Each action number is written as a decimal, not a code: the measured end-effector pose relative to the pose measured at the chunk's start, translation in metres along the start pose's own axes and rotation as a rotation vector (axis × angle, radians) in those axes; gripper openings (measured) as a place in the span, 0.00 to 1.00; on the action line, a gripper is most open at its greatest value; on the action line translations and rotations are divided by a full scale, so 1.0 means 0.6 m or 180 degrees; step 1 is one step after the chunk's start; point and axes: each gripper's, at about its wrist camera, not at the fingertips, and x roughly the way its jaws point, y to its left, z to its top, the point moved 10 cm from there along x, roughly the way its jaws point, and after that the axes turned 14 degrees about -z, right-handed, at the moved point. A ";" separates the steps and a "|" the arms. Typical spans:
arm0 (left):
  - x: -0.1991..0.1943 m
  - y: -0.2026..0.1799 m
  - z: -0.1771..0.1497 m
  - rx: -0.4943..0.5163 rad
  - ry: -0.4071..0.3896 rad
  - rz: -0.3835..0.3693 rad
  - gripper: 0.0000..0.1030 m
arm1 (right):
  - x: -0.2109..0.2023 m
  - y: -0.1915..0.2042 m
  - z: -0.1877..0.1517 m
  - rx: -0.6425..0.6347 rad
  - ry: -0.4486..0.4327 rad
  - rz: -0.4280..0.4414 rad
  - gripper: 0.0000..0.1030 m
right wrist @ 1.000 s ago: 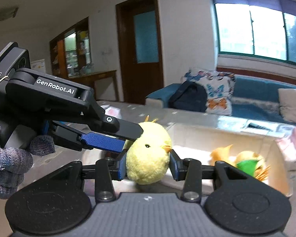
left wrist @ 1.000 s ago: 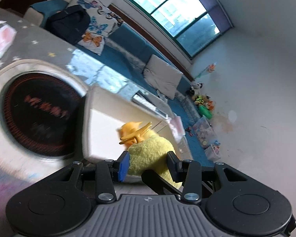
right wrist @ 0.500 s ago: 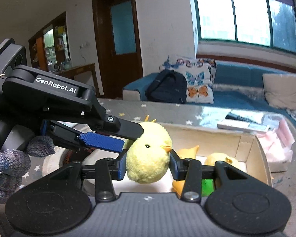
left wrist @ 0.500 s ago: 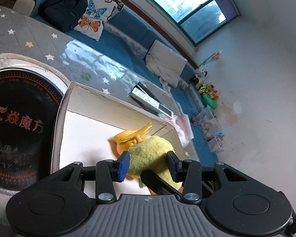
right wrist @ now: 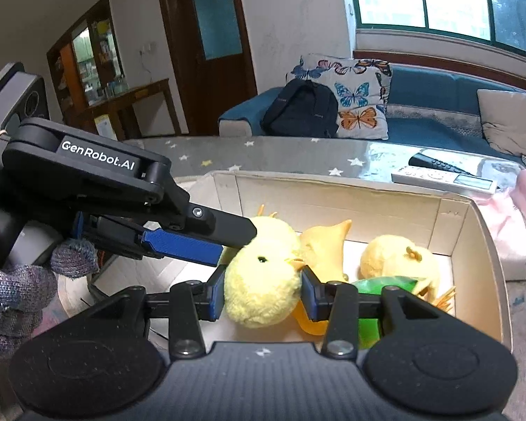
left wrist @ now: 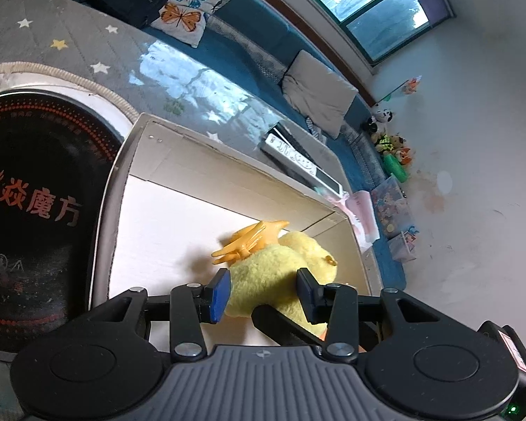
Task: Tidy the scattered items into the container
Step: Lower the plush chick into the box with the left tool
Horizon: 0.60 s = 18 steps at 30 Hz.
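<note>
Both sets of jaws are clamped on one yellow plush chick, held over the cardboard box on the desk. Lower it toward the bare floor at nine o'clock, then part both together.

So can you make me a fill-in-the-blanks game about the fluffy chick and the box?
1. Both hand-held grippers are squeezing one fluffy ____ chick.
2. The chick hangs over an open cardboard ____.
3. On the sofa, the cushion is printed with ____.
4. The backpack beside that cushion is ____.

Missing words: yellow; box; butterflies; black
</note>
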 end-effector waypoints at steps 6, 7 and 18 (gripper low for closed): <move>0.000 0.003 -0.001 0.0082 0.0028 0.0098 0.42 | 0.012 0.007 -0.004 -0.0085 0.0071 -0.0001 0.43; 0.001 0.004 -0.002 0.0097 0.0043 0.0115 0.42 | 0.011 0.007 -0.003 -0.0088 0.0072 -0.0001 0.43; 0.006 -0.005 -0.012 0.0374 0.0109 0.0319 0.42 | 0.005 0.003 -0.005 -0.0099 0.0031 -0.0061 0.44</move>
